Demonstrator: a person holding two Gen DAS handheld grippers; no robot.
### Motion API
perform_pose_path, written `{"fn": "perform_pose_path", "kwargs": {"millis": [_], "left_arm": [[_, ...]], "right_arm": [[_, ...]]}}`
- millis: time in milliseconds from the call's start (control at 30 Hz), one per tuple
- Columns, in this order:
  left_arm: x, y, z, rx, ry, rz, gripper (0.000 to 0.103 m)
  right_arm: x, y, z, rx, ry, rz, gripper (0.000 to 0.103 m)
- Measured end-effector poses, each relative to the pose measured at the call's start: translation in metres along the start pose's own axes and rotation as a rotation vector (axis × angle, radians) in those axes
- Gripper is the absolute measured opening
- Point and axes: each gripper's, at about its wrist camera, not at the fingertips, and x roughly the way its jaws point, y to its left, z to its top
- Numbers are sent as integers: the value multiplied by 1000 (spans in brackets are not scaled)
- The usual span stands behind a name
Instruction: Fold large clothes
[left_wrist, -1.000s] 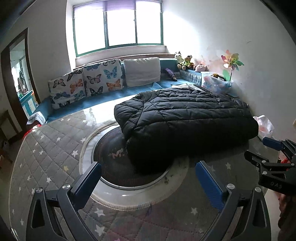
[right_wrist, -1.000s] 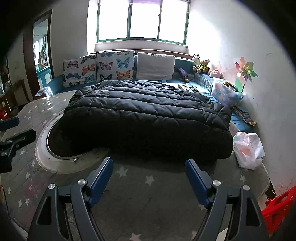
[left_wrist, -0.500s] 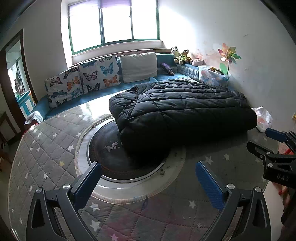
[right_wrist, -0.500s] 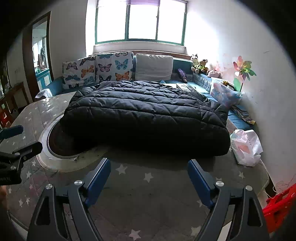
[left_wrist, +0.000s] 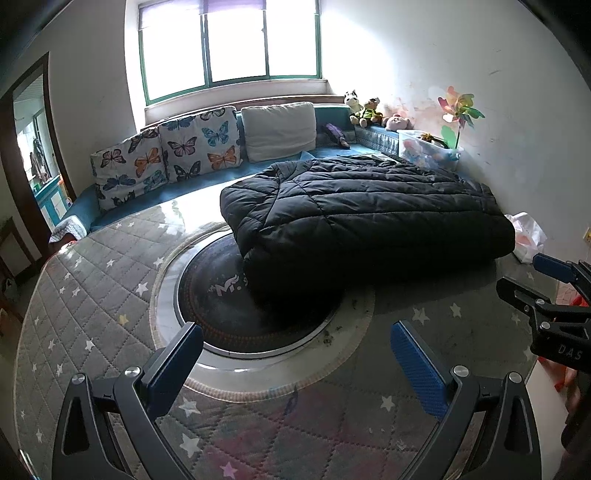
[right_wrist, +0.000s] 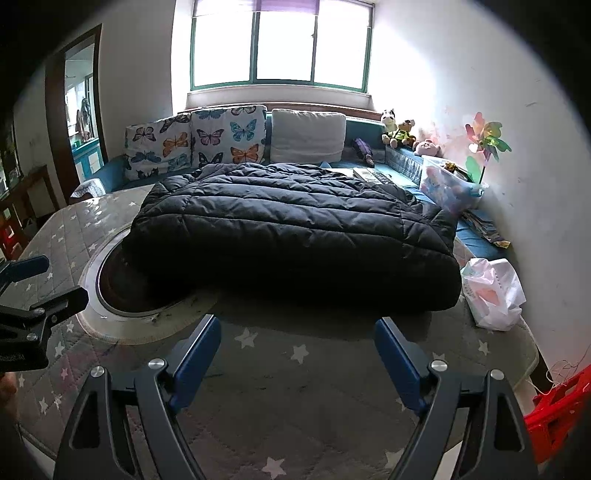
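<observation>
A black quilted puffer jacket (left_wrist: 362, 214) lies folded into a thick rectangle on the round table, partly over the dark turntable (left_wrist: 221, 306). It also shows in the right wrist view (right_wrist: 291, 229). My left gripper (left_wrist: 295, 350) is open and empty, held back from the jacket's near left edge. My right gripper (right_wrist: 295, 343) is open and empty, just short of the jacket's near edge. The right gripper also shows at the right of the left wrist view (left_wrist: 532, 277). The left gripper shows at the left of the right wrist view (right_wrist: 44, 277).
A grey star-patterned quilted cover (left_wrist: 92, 295) lies on the table. A white plastic bag (right_wrist: 491, 291) sits at the table's right edge. A blue sofa with butterfly cushions (left_wrist: 166, 155) lies behind. A red stool (right_wrist: 554, 406) stands at lower right.
Both grippers have drawn back and up from the jacket, which now sits farther away in both views. The jacket has not moved and both grippers stay open.
</observation>
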Motion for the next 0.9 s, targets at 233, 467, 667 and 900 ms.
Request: {"fn": "perform_pose_path", "kwargs": {"millis": [233,467,667,900], "left_arm": [[0,0,-2,-1,0,-1,103],[2,0,-5,-4,4,-5,103],[3,-1,-8,-4,8,-11,103],[2,-2,-9,-1,-2,-25,103]], "right_arm": [[0,2,0,-3,2,6,93],[0,3,0,-8,2,7,93],[0,4,0,-9,2,8,93],[1,5,0,-14,7,11,93]]}}
